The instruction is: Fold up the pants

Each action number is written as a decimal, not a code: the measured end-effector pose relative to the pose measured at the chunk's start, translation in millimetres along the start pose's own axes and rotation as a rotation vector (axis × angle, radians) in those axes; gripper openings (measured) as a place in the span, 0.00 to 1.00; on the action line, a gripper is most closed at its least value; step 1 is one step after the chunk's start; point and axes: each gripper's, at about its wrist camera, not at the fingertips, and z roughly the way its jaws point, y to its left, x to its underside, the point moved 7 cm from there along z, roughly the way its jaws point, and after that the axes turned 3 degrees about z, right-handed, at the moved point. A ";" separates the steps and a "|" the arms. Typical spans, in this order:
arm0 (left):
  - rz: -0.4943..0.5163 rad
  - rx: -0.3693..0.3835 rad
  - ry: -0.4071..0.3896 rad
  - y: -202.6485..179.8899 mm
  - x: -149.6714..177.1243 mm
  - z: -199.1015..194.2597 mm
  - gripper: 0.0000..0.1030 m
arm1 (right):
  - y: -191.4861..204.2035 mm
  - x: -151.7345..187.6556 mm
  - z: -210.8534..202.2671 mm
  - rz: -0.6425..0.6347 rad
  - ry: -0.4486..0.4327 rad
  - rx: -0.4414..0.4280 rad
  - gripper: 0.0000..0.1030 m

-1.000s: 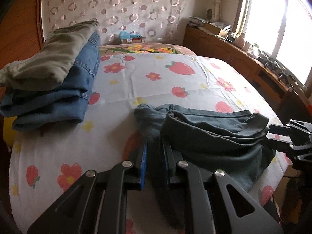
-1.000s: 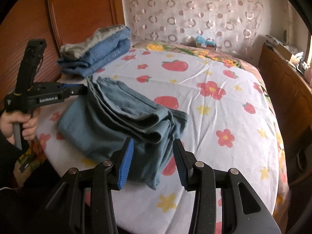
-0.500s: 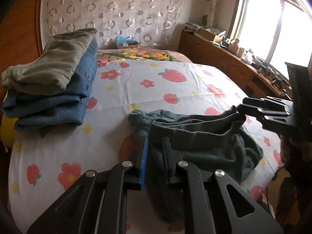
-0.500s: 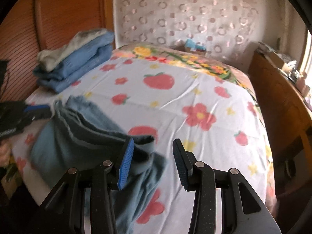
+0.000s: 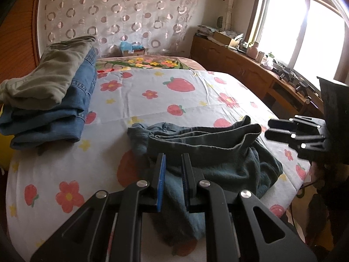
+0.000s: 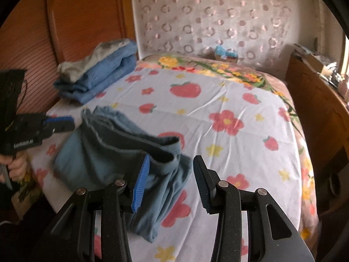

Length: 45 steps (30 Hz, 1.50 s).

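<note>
Dark teal pants (image 5: 209, 152) lie folded in a loose bundle at the near edge of the bed; they also show in the right wrist view (image 6: 113, 152). My left gripper (image 5: 173, 170) sits low over the bundle's near side, jaws slightly apart, with cloth lying under and between them but no clear pinch. It appears at the left of the right wrist view (image 6: 63, 122). My right gripper (image 6: 170, 181) is open and empty just above the bundle's near corner. It appears at the right of the left wrist view (image 5: 283, 128).
A stack of folded clothes, olive pants (image 5: 50, 80) on blue jeans (image 5: 56, 118), lies at the bed's left by the wooden headboard (image 6: 87, 21). A flowered sheet (image 5: 174, 100) covers the bed. A wooden sideboard (image 5: 250, 74) with clutter runs under the window.
The left gripper's jaws have parted a little, loosening from the cloth. The right gripper pulled up and back, then came down again near the bundle's corner. The pants slumped flatter.
</note>
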 end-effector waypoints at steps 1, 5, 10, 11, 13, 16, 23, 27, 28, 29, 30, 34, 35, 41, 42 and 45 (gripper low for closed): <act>0.002 0.001 0.003 -0.1 -0.4 1.6 0.12 | 2.6 2.3 4.1 -0.013 0.015 -0.010 0.41; 0.012 0.005 0.017 0.0 -2.9 8.5 0.12 | 6.7 6.0 19.2 -0.050 0.053 -0.015 0.41; 0.019 0.008 0.033 2.7 -7.6 17.5 0.12 | 4.7 -2.2 37.0 -0.073 0.076 -0.035 0.15; 0.021 0.006 0.037 3.7 -8.9 20.3 0.12 | 4.6 -3.6 41.2 -0.077 0.085 -0.050 0.12; 0.022 0.003 0.041 6.3 -12.0 25.7 0.12 | 2.6 -8.2 46.1 -0.073 0.084 -0.069 0.06; 0.019 -0.004 0.046 9.8 -14.7 30.9 0.12 | -9.4 -17.7 50.0 -0.022 0.057 -0.044 0.05; 0.011 -0.012 0.041 12.6 -14.4 28.7 0.12 | -11.8 -21.0 56.8 0.023 0.041 -0.029 0.05; 0.001 -0.005 0.030 8.6 -9.0 18.1 0.12 | -13.3 -20.0 46.4 0.056 0.023 -0.031 0.23; 0.002 -0.005 0.028 7.2 -6.8 15.0 0.12 | -13.5 -19.6 40.3 0.064 0.011 -0.038 0.27; 0.003 -0.004 0.025 4.8 -3.8 11.7 0.12 | -13.7 -17.8 31.7 0.069 0.000 -0.038 0.28; 0.004 -0.004 0.024 3.2 -1.3 9.2 0.12 | -14.0 -16.4 26.8 0.073 -0.005 -0.037 0.30; 0.011 0.003 0.024 -4.9 12.4 -1.6 0.12 | -10.9 -1.0 4.5 0.097 -0.014 -0.047 0.33; 0.010 0.004 0.026 -6.2 16.4 -2.9 0.13 | -9.6 4.1 -0.3 0.099 -0.014 -0.047 0.34; 0.015 -0.010 0.051 -10.0 37.2 -3.7 0.12 | -0.5 41.2 -16.1 0.128 0.012 -0.052 0.36; 0.017 -0.017 0.054 -9.4 38.8 -2.6 0.12 | 0.9 46.0 -16.5 0.133 0.018 -0.056 0.36; 0.011 -0.018 0.062 -6.6 43.4 0.9 0.13 | 6.5 56.5 -16.5 0.142 0.026 -0.072 0.36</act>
